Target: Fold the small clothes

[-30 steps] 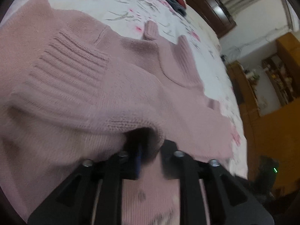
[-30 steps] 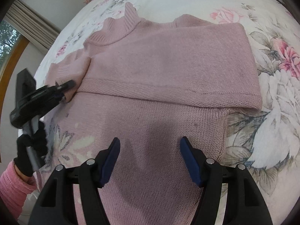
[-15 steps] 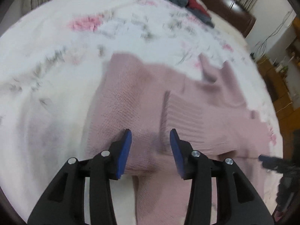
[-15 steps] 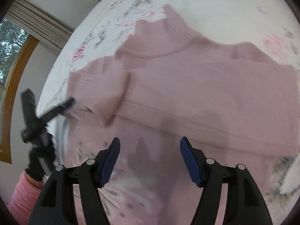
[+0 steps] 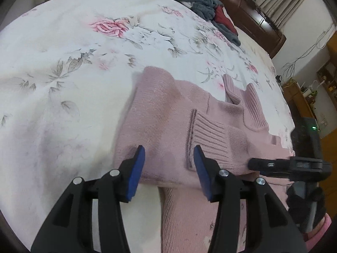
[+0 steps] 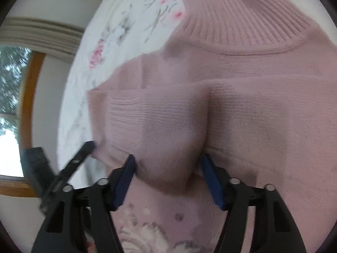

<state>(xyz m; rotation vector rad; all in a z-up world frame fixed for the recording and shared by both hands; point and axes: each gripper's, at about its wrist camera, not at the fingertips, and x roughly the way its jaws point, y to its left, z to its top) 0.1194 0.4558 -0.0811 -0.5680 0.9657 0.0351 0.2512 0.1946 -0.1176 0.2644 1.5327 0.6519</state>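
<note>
Sweater (image 5: pixel 168 113) fold between spread left gripper (image 5: pixel 168 160) fingers, on bedspread (image 5: pixel 63 63)

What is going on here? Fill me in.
A person is folding a pink sweater on a floral bedspread. Both sleeves lie folded across the body. The left hand-held gripper hovers open above the folded edge. The right hand-held gripper is open too, with a bulge of the sweater between its jaws, not clamped.
</note>
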